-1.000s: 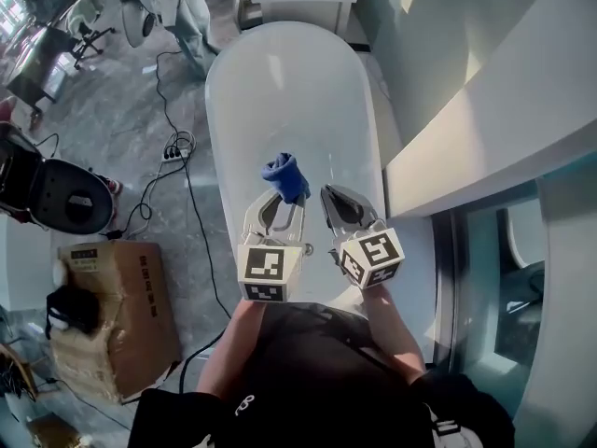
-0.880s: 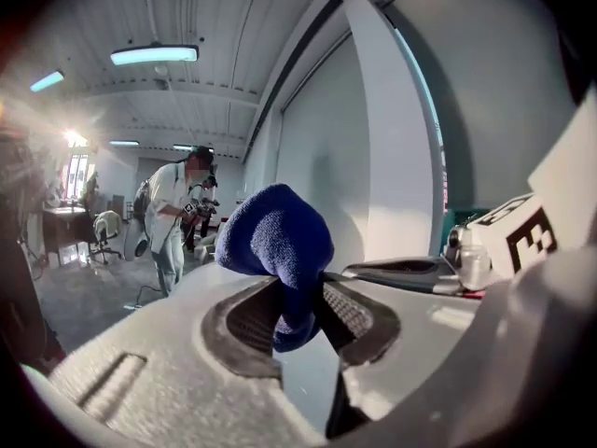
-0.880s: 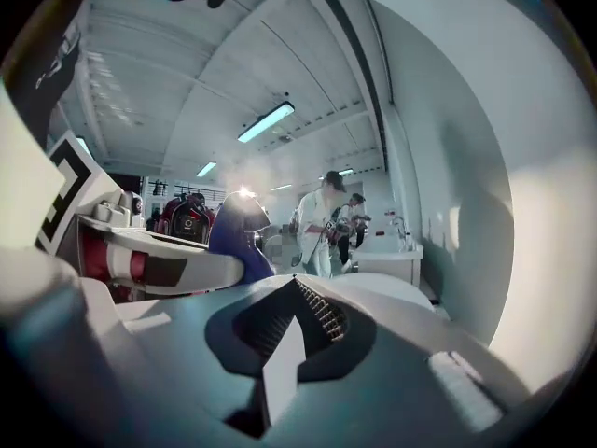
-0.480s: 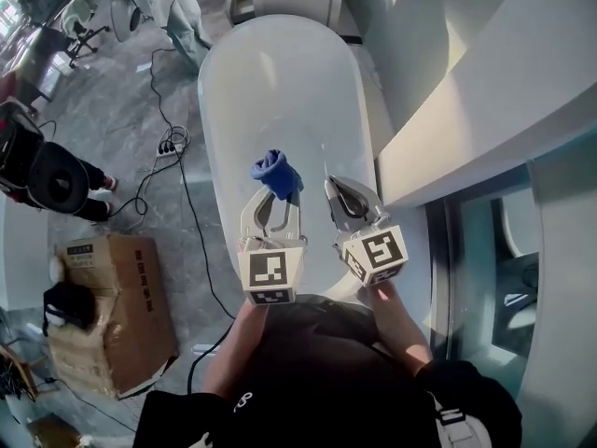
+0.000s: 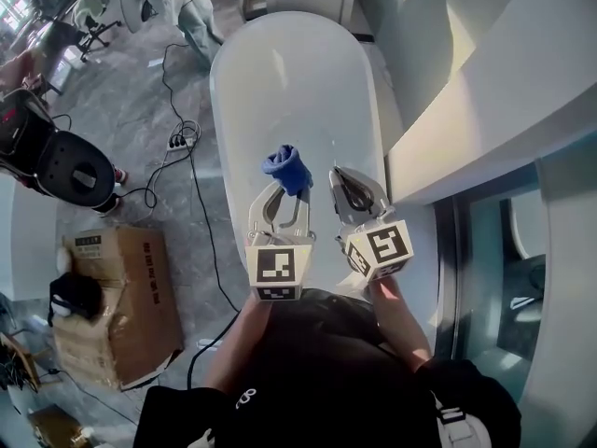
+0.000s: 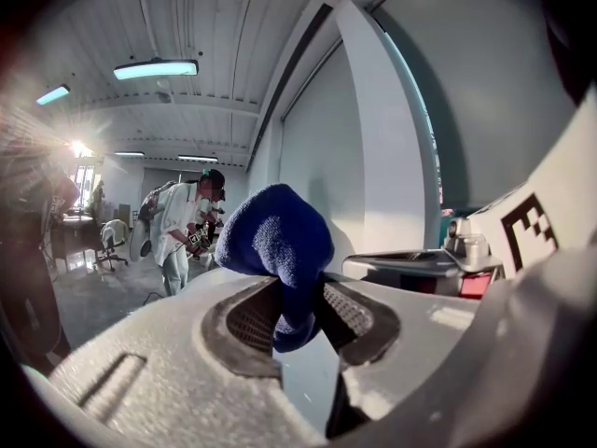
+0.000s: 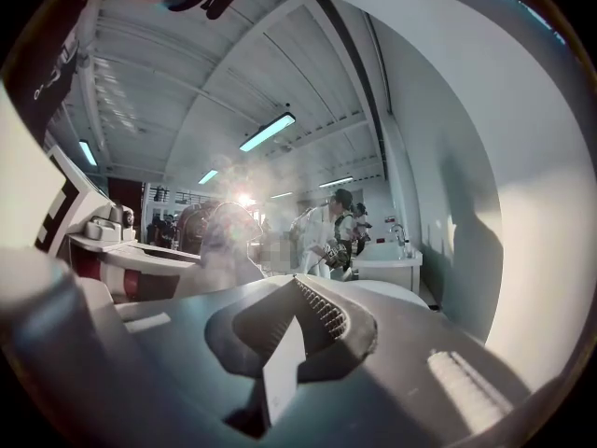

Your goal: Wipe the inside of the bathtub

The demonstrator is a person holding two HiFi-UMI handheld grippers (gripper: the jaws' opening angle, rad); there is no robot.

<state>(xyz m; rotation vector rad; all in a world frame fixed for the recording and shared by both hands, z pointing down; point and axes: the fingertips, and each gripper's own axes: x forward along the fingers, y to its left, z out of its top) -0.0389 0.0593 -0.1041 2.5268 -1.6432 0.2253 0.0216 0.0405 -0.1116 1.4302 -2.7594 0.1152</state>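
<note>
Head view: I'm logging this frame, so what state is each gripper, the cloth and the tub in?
left gripper: shut on the blue cloth.
right gripper: shut, nothing between its jaws.
blue cloth: bunched, clamped between the left jaws.
bathtub: no water visible inside.

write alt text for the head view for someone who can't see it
Seen from above, a person holds two grippers over a white bathtub; the left gripper pinches a bunched blue cloth, and the right gripper beside it is shut and empty. A cardboard box and cables lie on the grey floor to the left.
</note>
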